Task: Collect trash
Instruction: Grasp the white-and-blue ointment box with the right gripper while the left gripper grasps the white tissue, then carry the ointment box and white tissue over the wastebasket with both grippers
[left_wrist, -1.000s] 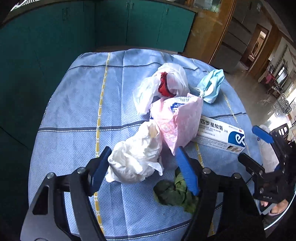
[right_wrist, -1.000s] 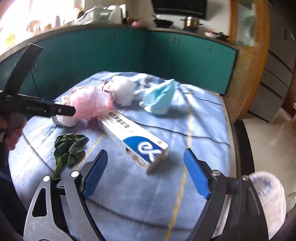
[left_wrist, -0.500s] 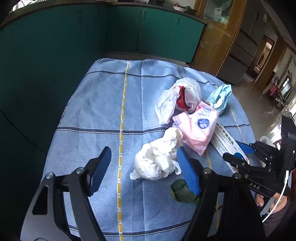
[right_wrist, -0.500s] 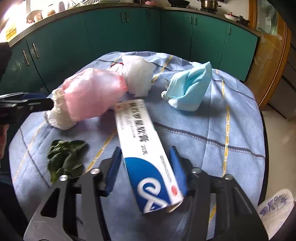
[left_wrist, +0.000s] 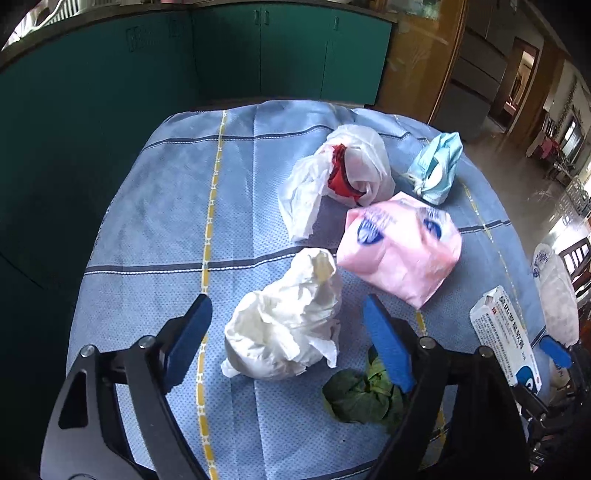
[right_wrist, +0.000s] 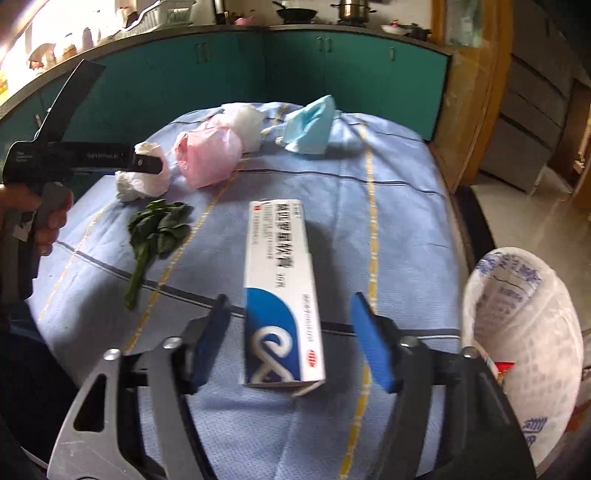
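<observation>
The right gripper (right_wrist: 291, 343), clamped on the ointment box (right_wrist: 280, 291) half a second ago, is now springing wide and leaving it loose between the jaws beside the trash bag (right_wrist: 517, 332), while the left gripper (left_wrist: 288, 339) is hovering wide open around the crumpled tissue (left_wrist: 288, 325), gripping nothing.

On the tablecloth (left_wrist: 155, 206), the crumpled tissue (left_wrist: 284, 332) lies before the plastic bag (left_wrist: 347, 173); the leaf (left_wrist: 362, 395) beside it; the mask (left_wrist: 437, 170) behind the pouch (left_wrist: 399, 251); the box (right_wrist: 280, 295) right of the leaf.
</observation>
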